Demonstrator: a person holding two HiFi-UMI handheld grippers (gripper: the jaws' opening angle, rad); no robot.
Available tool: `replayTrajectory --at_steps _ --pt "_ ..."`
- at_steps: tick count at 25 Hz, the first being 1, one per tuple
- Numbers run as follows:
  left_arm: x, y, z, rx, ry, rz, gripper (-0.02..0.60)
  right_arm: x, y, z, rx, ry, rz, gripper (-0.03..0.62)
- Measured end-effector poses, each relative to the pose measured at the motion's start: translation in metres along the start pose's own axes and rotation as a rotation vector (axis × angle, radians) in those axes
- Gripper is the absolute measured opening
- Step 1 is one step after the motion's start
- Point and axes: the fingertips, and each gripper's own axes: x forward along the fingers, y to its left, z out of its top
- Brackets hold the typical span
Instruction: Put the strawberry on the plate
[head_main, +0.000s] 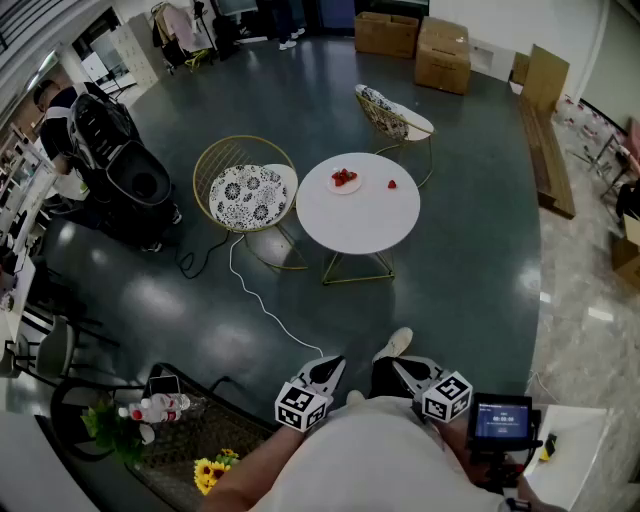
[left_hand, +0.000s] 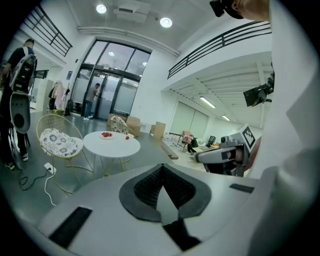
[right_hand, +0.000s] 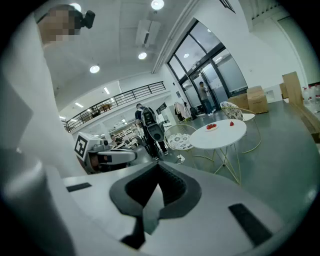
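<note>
Two hand-held tools wait close against the person's body, both with jaws pressed together and nothing between them: the left tool (head_main: 331, 366) and the right tool (head_main: 400, 366) point forward across a dark polished floor (head_main: 470, 260). The left gripper view shows its ribbed pads (left_hand: 150, 186) meeting at the tips, and the right gripper view shows the same.

A white cable (head_main: 262, 308) trails over the floor toward a gold wire chair with a patterned cushion (head_main: 247, 196). Just beside that chair stands a round white worktop (head_main: 360, 222) on thin gold legs.

On the worktop a small plate (head_main: 351, 188) carries a cluster of red fruit, and a single strawberry (head_main: 391, 184) lies alone on the bare surface to the plate's right, apart from it and well away from both tools.

A second chair (head_main: 396, 116) stands beyond the worktop, with cardboard boxes (head_main: 440, 52) against the far wall.
</note>
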Motion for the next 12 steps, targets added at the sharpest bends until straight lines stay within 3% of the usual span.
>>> replayTrajectory --at_steps 6,12 --pt "-0.015 -0.022 -0.004 -0.011 0.002 -0.008 0.008 -0.029 0.013 -0.001 0.047 -0.083 -0.039 0.008" --pt "-0.012 -0.032 -0.004 -0.044 -0.018 -0.024 0.008 -0.041 0.012 -0.001 0.029 -0.085 -0.065 0.008"
